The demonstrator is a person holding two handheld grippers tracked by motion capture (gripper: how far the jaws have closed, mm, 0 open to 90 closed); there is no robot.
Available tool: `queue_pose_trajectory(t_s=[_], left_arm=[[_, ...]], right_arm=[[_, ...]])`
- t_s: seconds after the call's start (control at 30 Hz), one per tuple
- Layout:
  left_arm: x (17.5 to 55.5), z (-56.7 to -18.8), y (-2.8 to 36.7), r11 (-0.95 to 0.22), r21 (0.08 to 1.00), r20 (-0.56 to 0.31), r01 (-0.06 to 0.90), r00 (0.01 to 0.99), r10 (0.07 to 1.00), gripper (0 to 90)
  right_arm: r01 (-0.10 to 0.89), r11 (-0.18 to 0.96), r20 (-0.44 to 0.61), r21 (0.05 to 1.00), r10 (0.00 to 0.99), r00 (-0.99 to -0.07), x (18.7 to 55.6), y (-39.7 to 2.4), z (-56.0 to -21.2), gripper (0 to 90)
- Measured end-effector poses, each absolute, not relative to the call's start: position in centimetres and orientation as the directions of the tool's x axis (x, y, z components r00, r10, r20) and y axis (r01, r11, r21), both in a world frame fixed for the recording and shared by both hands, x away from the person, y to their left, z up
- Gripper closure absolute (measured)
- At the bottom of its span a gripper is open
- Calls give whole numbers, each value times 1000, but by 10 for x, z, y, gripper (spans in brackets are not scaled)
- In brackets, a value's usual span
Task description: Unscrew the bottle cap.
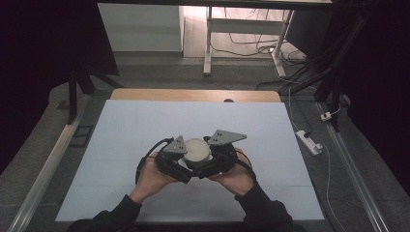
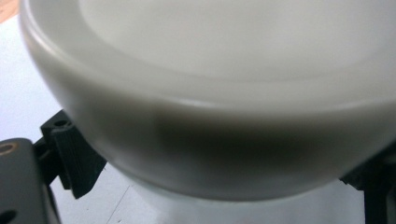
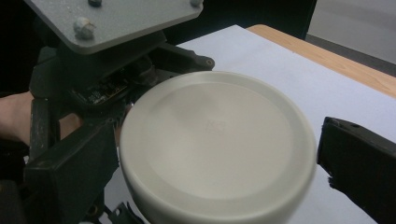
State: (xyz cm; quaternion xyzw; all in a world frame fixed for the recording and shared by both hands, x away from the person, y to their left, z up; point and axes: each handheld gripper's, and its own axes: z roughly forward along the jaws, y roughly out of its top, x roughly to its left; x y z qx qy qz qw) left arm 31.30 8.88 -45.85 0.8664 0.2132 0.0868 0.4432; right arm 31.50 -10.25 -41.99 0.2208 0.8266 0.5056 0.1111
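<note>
A round white lidded container (image 1: pixel 197 150) sits near the middle of the pale blue table mat (image 1: pixel 121 145), toward the person's side, caught between 2 hand-held grippers that meet around it. In the right gripper view the smooth, slightly domed lid (image 3: pixel 215 154) faces the camera, and the right gripper (image 3: pixel 219 163) has its 2 black jaws spread on either side of the container; whether they actually press the wall cannot be told. The left gripper (image 1: pixel 175 158) comes in from the opposite side; in the left gripper view the container's curved wall (image 2: pixel 210 140) looms against the lens with a jaw at each lower corner, wide apart, contact again unclear. The risk lies in that glossy, rounded wall: jaws closing off-centre could squeeze the container out sideways or forward across the mat, and an uneven lift could tilt it or pop the lid. With both grippers crowded this close, their jaws could also knock into each other. The wooden table edge (image 1: pixel 193 94) beyond is well apart.
</note>
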Motion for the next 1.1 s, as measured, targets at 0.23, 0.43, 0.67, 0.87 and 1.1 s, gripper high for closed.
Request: queue_pose_trajectory(t_s=[0.23,0.43,0.67,0.87,1.1], left_arm=[[313,-457,90,-511,809,-54,291,902,429,73],[313,-456,92,-524,815,-65,248,937,343,73],[312,-457,88,-548,814,-75,193,970,232,73],[310,-458,85,-552,812,-73,188,972,223,73],[312,-457,88,-525,818,-80,235,950,301,73]], right_arm=[[224,401,5,888,478,-878,311,-100,-422,70],[204,423,39,883,368,-929,316,-108,-419,71],[147,454,67,879,188,-980,324,-121,-417,71],[130,478,72,869,139,-988,326,-124,-417,70],[154,461,44,874,241,-970,320,-120,-410,5]])
